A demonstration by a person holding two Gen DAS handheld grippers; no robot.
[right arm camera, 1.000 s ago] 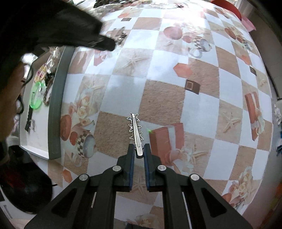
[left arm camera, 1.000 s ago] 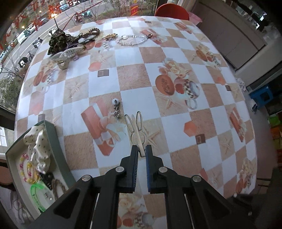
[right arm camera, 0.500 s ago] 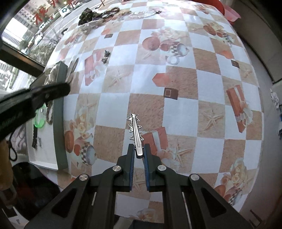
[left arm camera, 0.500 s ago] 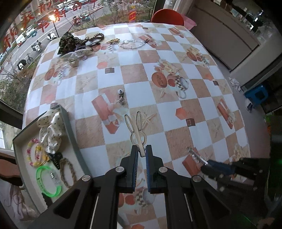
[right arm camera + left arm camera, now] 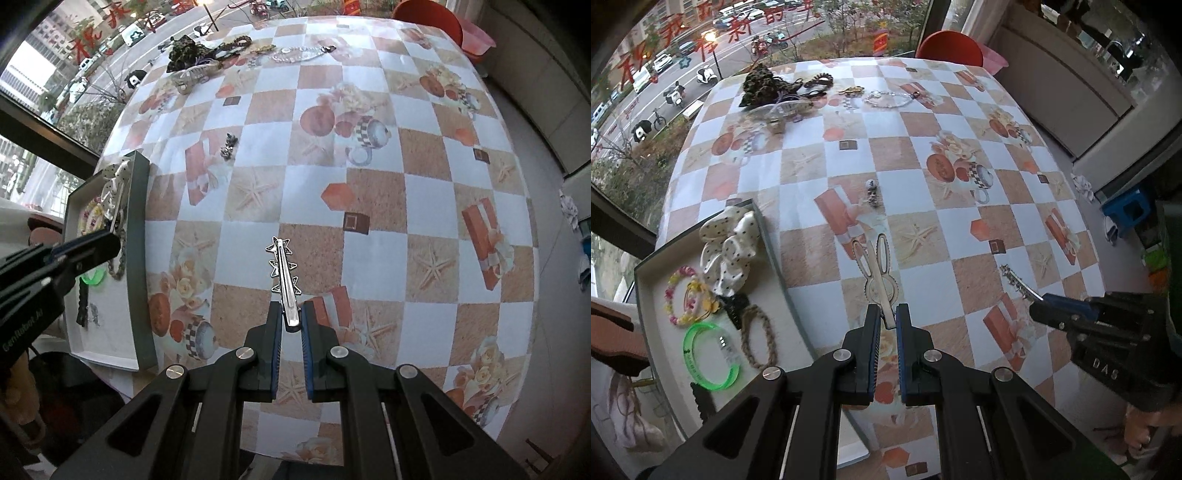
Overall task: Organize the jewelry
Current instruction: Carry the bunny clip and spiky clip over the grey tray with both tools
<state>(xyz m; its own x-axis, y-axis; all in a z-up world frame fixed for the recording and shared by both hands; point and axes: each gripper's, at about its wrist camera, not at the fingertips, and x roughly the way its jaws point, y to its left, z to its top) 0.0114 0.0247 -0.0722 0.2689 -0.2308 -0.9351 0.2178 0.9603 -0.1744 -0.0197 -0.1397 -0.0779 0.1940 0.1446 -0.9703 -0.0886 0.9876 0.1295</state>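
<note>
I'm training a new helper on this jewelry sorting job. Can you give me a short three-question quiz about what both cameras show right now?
1. True or false: the left gripper is shut on a rabbit-shaped hair clip.
2. What does the right gripper hold?
A. a green bangle
B. a hair clip with stars
C. a pearl bracelet
3. Fill in: the green bangle lies in the ____, near the braided loop.

Key
1. True.
2. B: the star hair clip is pinched by its plain end.
3. Tray; it also holds the polka-dot scrunchie.
</note>
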